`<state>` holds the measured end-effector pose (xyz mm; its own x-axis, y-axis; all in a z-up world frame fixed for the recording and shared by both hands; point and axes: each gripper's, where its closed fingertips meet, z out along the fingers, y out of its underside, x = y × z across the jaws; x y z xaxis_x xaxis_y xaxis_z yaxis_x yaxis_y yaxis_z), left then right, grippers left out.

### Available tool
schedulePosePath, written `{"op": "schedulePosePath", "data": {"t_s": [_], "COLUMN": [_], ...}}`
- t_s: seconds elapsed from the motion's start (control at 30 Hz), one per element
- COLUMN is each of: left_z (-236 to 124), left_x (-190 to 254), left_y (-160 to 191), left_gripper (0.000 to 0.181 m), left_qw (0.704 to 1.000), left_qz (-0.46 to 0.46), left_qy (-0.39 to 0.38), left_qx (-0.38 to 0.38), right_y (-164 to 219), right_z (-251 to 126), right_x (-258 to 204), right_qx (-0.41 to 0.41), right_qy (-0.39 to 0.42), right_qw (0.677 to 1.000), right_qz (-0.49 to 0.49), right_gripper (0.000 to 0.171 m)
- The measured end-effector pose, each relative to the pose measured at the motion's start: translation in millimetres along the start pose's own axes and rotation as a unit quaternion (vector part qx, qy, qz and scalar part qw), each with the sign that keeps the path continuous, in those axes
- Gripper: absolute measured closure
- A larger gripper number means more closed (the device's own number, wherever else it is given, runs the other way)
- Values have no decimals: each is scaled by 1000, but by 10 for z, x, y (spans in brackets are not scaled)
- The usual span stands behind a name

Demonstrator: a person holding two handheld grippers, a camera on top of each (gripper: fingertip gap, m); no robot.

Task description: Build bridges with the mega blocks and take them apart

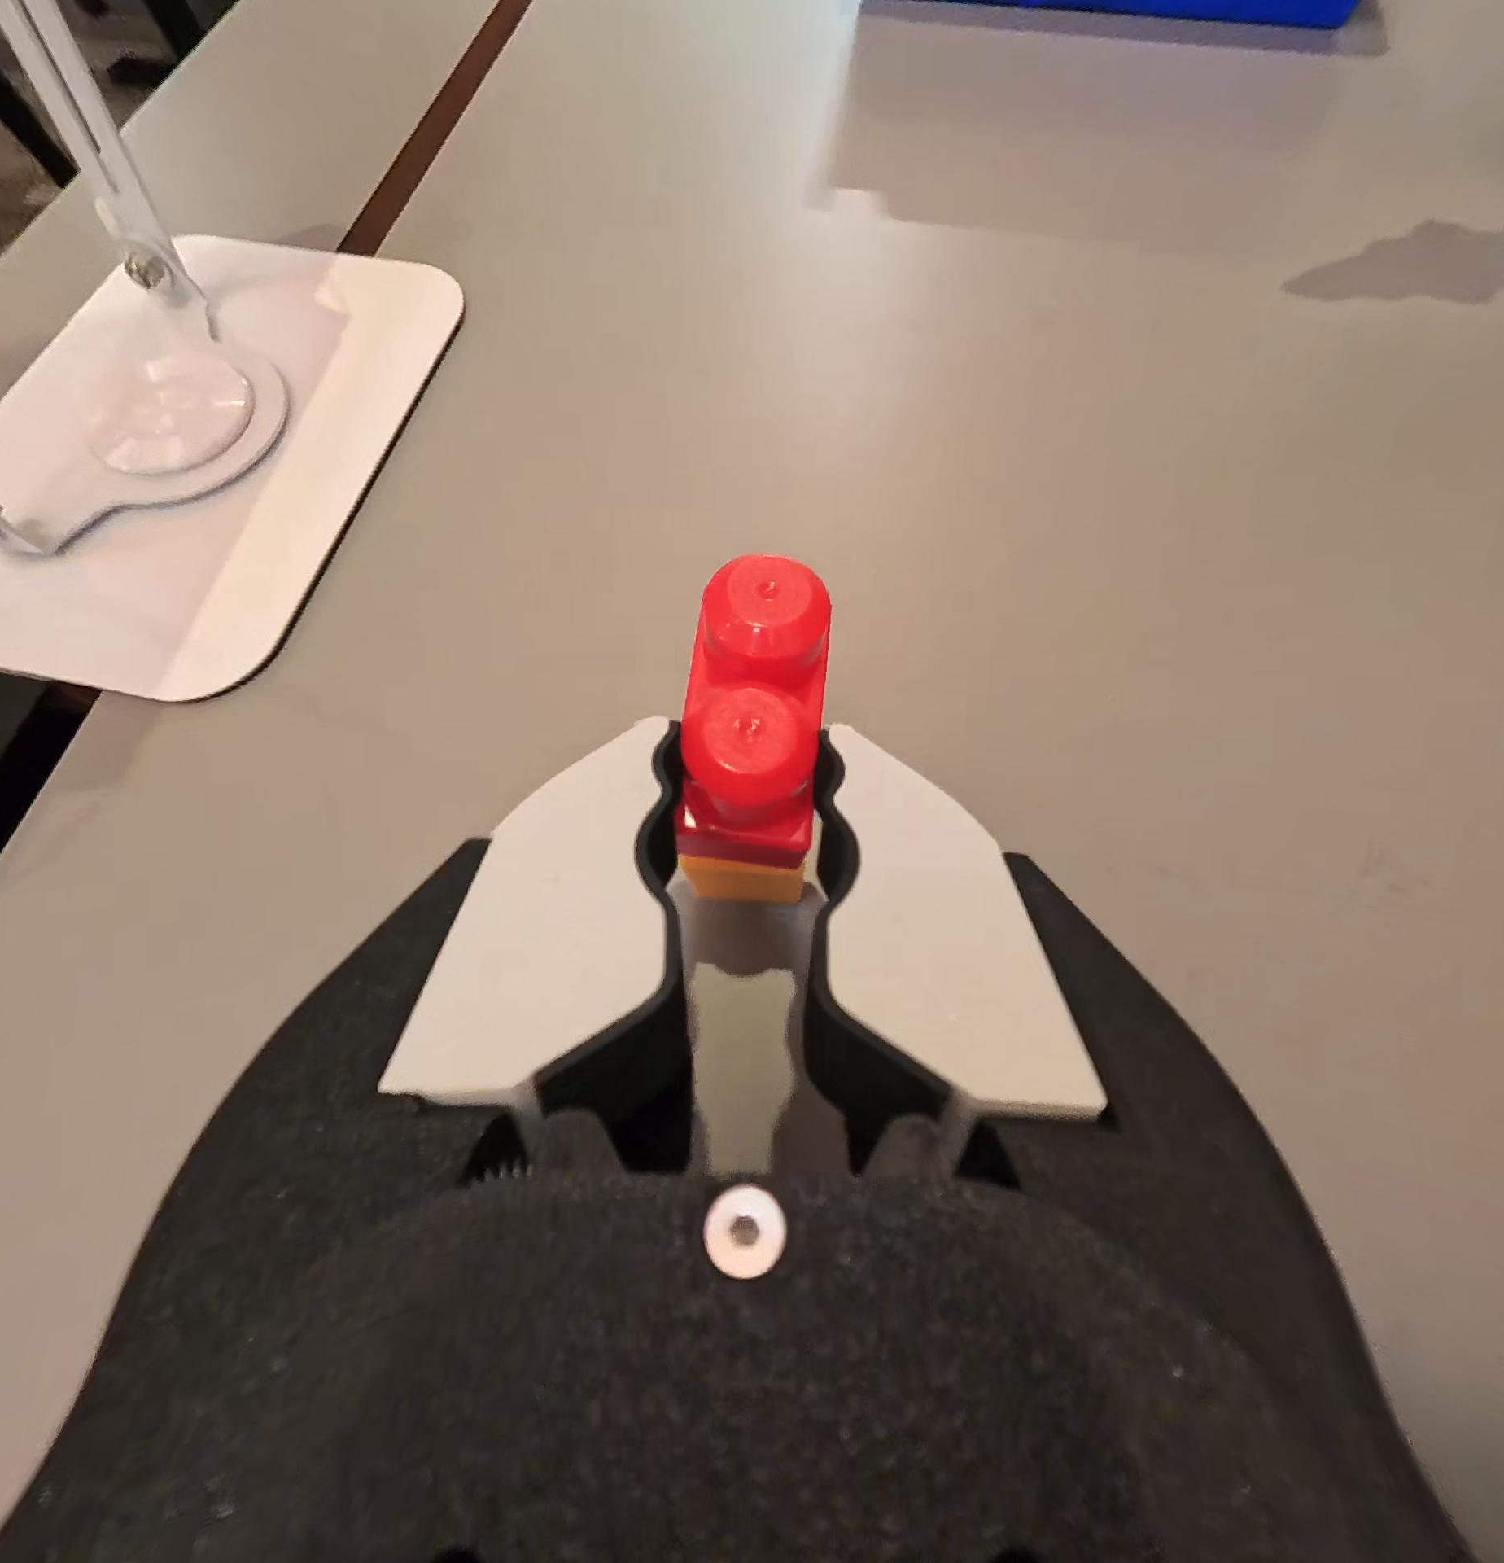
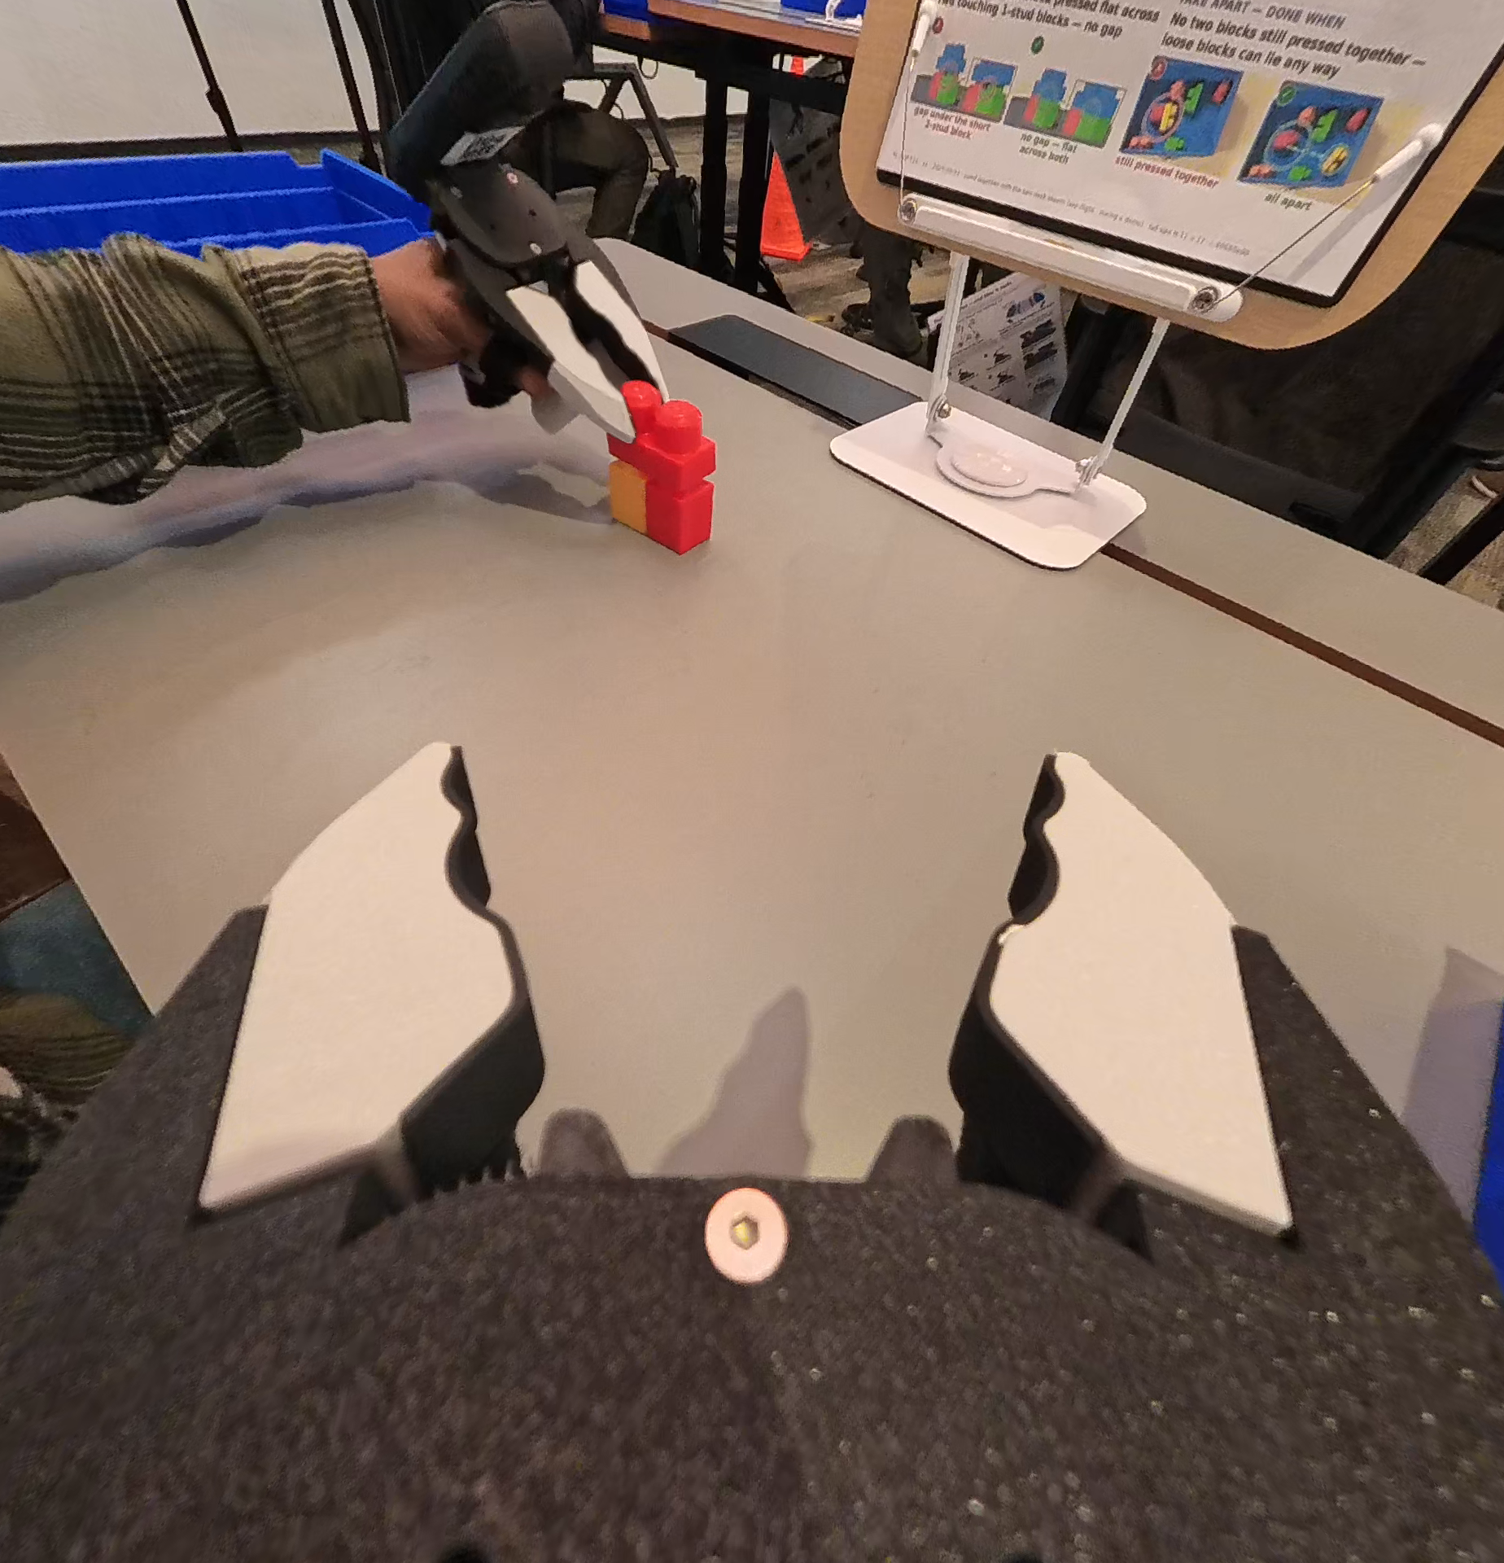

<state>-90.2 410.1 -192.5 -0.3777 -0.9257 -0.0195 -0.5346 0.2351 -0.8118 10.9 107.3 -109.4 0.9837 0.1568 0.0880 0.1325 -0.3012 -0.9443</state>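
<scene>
A small stack stands on the grey table (image 2: 732, 660): a red two-stud block (image 2: 672, 444) sits across an orange block (image 2: 628, 499) and a lower red block (image 2: 685, 512). My left gripper (image 2: 639, 406) is shut on the near end of the red two-stud block. In the left wrist view the red two-stud block (image 1: 761, 677) sits between the jaws of my left gripper (image 1: 749, 732), with the orange block (image 1: 744, 884) just below it. My right gripper (image 2: 753, 761) is open and empty, above bare table well short of the stack.
A white-based stand (image 2: 994, 482) holding an instruction board stands right of the stack; it also shows in the left wrist view (image 1: 182, 474). A blue bin (image 2: 182, 203) lies at the far left. A black flat object (image 2: 791, 364) lies behind the stack. A sleeved arm (image 2: 165, 364) holds the left gripper. One gripper's finger ends stand about 35 cm off the other's.
</scene>
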Motion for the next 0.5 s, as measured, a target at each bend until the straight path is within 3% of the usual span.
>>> {"op": "schedulePosePath", "data": {"t_s": [0.2, 0.5], "left_z": [15, 39], "left_x": [-27, -17], "left_y": [7, 43], "left_gripper": [152, 151], "left_qw": [998, 997], "left_qz": [-64, -77], "left_qy": [8, -5], "left_qx": [-19, -20], "right_y": [11, 46], "right_z": [-18, 6], "right_x": [12, 15], "right_qx": [2, 4], "right_qy": [2, -3], "right_qw": [1000, 1000], "right_qz": [2, 7], "right_gripper": [50, 50]}}
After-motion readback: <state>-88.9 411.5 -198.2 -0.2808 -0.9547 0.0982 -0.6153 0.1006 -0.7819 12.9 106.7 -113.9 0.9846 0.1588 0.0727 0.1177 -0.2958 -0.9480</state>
